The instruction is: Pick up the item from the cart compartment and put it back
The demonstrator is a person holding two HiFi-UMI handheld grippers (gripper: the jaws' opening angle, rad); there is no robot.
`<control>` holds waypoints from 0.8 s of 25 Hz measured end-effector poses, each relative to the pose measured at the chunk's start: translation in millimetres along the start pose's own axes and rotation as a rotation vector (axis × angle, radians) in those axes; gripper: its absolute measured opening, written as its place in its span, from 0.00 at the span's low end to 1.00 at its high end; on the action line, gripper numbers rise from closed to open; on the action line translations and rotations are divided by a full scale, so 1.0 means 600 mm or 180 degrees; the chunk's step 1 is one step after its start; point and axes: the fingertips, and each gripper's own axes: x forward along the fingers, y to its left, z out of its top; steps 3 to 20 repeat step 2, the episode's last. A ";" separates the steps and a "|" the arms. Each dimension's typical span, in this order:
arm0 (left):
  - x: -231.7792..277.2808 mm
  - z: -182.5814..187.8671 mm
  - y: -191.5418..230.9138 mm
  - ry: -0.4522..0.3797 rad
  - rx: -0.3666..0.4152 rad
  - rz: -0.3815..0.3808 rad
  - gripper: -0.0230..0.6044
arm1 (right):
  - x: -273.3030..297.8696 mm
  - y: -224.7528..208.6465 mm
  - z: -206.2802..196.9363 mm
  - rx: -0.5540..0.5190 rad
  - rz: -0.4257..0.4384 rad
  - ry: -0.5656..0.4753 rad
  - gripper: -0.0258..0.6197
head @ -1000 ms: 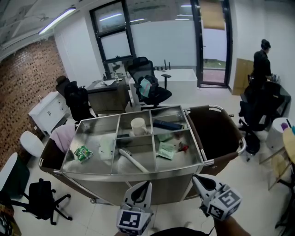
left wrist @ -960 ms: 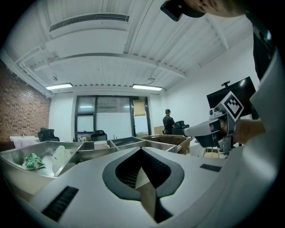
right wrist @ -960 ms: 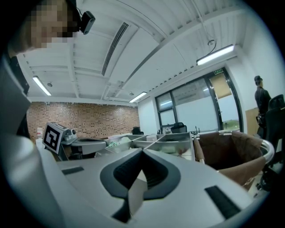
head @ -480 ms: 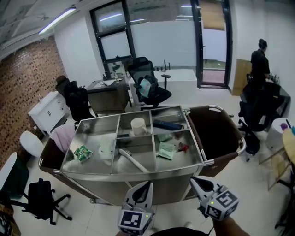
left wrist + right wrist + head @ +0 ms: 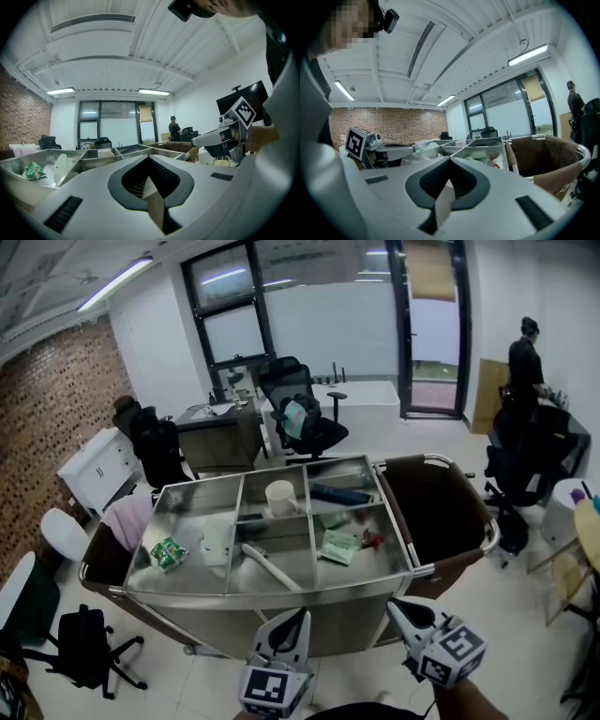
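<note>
The steel cart (image 5: 262, 592) stands in front of me with its top split into several compartments. In them lie a green packet (image 5: 169, 551), a white cup (image 5: 280, 497), a white handled brush (image 5: 272, 567), a dark flat item (image 5: 340, 493), another green packet (image 5: 339, 547) and a small red thing (image 5: 373, 540). My left gripper (image 5: 298, 618) and right gripper (image 5: 401, 607) hover side by side short of the cart's near edge, above the floor. Both are shut with nothing in them. The left gripper view shows its jaws (image 5: 148, 157) meeting at a point, as does the right gripper view (image 5: 450, 158).
A brown bag (image 5: 441, 512) hangs on the cart's right end. Office chairs (image 5: 305, 423) and desks stand behind the cart, and a black chair (image 5: 84, 643) lies on the floor at left. A person (image 5: 525, 362) stands at the far right by a table.
My right gripper has shifted slightly left and down. The person at the far right has moved a little. The cart's items have not moved.
</note>
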 end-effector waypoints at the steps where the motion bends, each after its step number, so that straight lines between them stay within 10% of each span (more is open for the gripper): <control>1: 0.000 0.000 0.001 0.0001 0.0002 0.0000 0.04 | 0.001 0.000 -0.002 -0.0001 0.0003 0.0004 0.05; 20: 0.000 -0.001 0.002 0.0003 0.0004 0.0000 0.04 | 0.002 0.001 -0.004 -0.0001 0.0005 0.0009 0.05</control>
